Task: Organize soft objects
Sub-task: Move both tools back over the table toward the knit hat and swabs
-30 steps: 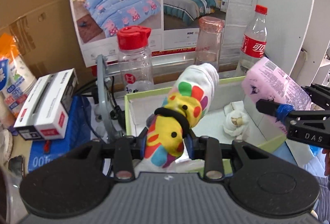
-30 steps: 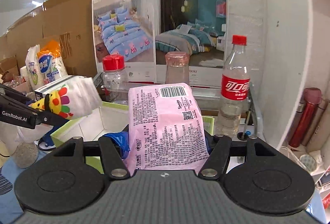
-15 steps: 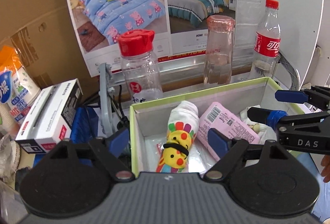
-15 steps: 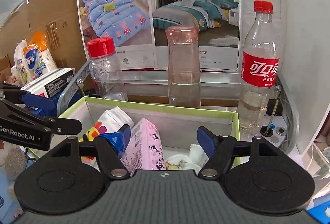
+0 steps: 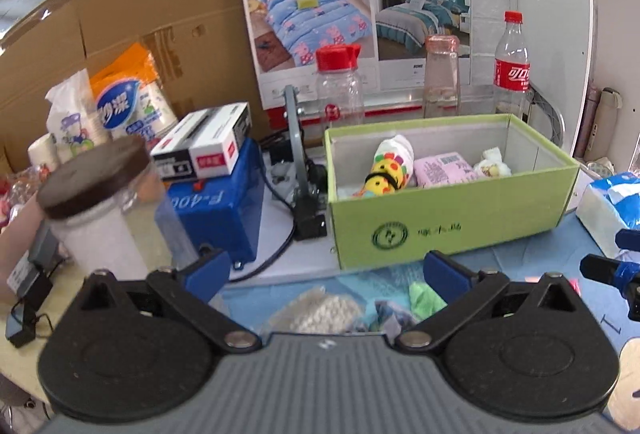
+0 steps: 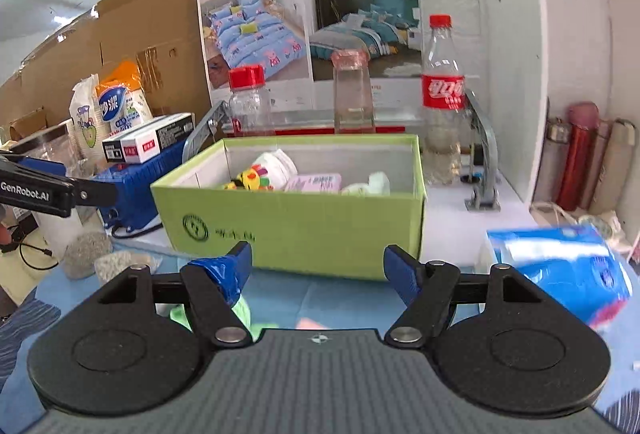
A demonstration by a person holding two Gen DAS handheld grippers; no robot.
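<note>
While 3 bottles (image 6: 354, 94) stand behind, green box (image 6: 320, 230) fronts both empty tongs.

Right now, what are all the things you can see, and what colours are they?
Box: one, green, middle of the table.
Sock: one, white and yellow with coloured spots, left inside the box.
Packet: one, pink, middle of the box.
Small toy: one, cream, right inside the box.
Bottles: three, clear, two with red caps and one with a pink cap, behind the box.
Tissue pack: one, blue and white, right of the box.
Case: one, blue, left of the box.
Left gripper: open, empty.
Right gripper: open, empty.
</note>
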